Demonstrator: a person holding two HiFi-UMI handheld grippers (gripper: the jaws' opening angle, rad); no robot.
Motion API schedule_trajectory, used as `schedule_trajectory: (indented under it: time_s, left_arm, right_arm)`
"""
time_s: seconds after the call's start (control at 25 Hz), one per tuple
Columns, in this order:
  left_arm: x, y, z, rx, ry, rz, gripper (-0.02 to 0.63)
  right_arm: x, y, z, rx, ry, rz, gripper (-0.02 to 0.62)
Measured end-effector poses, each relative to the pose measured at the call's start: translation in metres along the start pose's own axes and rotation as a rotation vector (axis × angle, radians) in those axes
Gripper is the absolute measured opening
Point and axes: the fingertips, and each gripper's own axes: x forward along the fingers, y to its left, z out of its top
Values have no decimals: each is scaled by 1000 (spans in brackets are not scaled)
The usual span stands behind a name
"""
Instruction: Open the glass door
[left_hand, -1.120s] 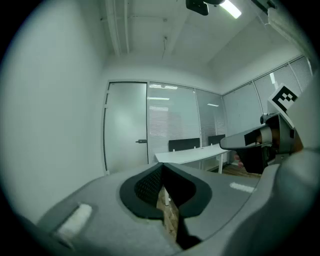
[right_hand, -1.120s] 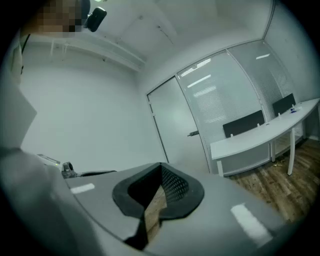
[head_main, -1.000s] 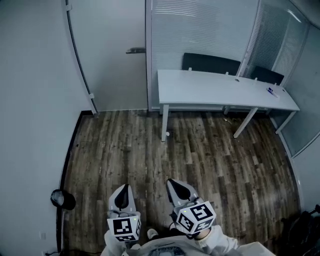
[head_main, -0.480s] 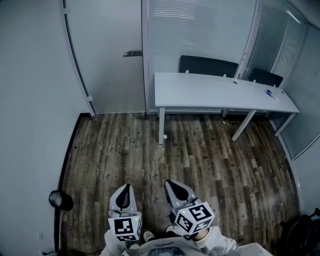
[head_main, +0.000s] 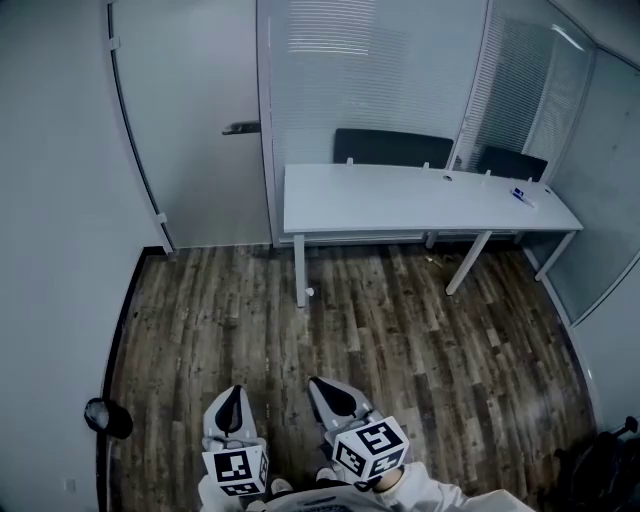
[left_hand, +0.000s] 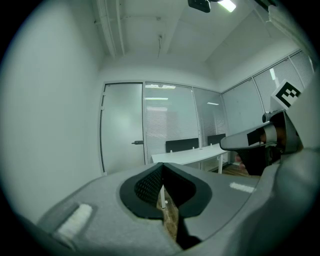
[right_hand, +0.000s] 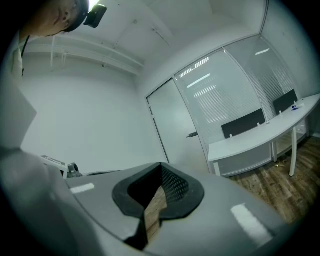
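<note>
Two grippers were seen low in the head view, the left gripper (head_main: 232, 392) and the right gripper (head_main: 320, 384), each with its jaws pressed together and empty. One glass door (head_main: 195, 140) was found at the far wall, well apart from both. It was frosted and pale, and one dark lever handle (head_main: 241, 127) was fixed near its right edge. One white tabletop (head_main: 400, 195) and two dark chairs (head_main: 388, 147) were placed to its right, before glass panels covered by blinds. Only wooden floor (head_main: 400, 340) was seen between the grippers and the door.
</note>
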Motion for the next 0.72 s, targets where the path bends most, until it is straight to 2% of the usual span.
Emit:
schedule_trajectory:
  time_s: [0.16, 0.36, 0.72]
  left_arm:
    - [3, -22, 4, 2, -25, -2, 5]
    - [11, -32, -3, -9, -14, -4, 5]
    - [43, 9, -16, -24, 6, 3, 5]
  right_arm:
    - [-14, -17, 3, -11, -4, -8, 3]
    - [-17, -33, -2, -9, 20, -16, 3]
    - [36, -27, -15, -14, 62, -8, 3]
